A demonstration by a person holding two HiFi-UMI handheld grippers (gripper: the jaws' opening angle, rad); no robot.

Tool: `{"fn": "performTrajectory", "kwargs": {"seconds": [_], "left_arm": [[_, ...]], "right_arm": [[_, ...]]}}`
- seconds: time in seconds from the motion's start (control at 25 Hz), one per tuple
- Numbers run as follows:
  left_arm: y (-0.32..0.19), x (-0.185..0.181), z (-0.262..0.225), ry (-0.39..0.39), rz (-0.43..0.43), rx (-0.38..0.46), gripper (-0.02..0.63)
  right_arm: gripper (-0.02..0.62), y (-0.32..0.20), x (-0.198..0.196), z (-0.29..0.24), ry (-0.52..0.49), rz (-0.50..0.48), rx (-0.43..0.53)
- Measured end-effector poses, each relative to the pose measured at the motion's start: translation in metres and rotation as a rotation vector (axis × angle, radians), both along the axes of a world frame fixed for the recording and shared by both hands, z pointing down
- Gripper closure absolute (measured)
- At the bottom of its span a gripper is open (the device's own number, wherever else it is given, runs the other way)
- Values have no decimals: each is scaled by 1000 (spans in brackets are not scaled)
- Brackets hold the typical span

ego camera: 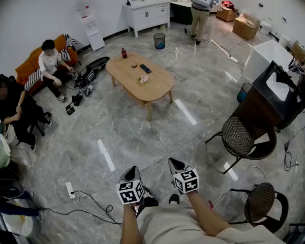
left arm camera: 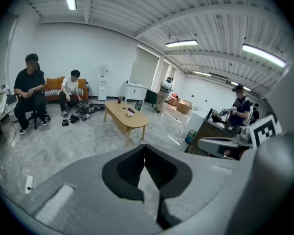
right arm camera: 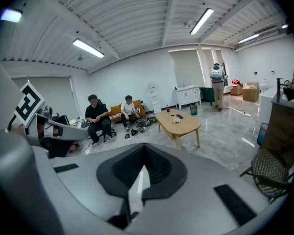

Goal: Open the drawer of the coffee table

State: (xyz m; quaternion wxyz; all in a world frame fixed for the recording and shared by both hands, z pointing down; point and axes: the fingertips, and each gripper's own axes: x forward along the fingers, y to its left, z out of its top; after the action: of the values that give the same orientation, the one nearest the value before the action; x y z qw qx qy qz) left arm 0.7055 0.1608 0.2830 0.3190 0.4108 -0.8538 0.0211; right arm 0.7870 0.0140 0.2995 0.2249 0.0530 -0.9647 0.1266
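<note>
Both grippers low, well short of the worktop

The left gripper [ego camera: 131,171] and right gripper [ego camera: 174,162] hang side by side above the grey floor [ego camera: 157,131], tilted downward. Each gripper's fingers [left arm camera: 122,171] are pressed together with nothing between them. The low oval wooden worktop [ego camera: 155,85] stands well apart across the room and carries a bottle [ego camera: 124,53] and a remote [ego camera: 145,68]. Its drawer cannot be made out from here. Two people sit by an orange sofa [ego camera: 30,65] to the worktop's left.
</note>
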Motion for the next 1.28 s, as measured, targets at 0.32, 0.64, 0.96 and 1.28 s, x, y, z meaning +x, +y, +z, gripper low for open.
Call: {"fn": "performTrajectory", "kwargs": {"seconds": [0.32, 0.64, 0.96, 1.28], "left_arm": [[-2, -56, -5, -12, 57, 11, 597], [19, -124, -19, -56, 30, 78, 597], [62, -195, -28, -50, -52, 194, 597], [71, -216, -7, -11, -48, 188, 597]], "right_arm": [[580, 23, -73, -1, 4, -29, -6], [580, 36, -126, -4, 9, -14, 10], [580, 54, -174, 6, 25, 28, 130], [580, 60, -207, 19, 71, 25, 116]]}}
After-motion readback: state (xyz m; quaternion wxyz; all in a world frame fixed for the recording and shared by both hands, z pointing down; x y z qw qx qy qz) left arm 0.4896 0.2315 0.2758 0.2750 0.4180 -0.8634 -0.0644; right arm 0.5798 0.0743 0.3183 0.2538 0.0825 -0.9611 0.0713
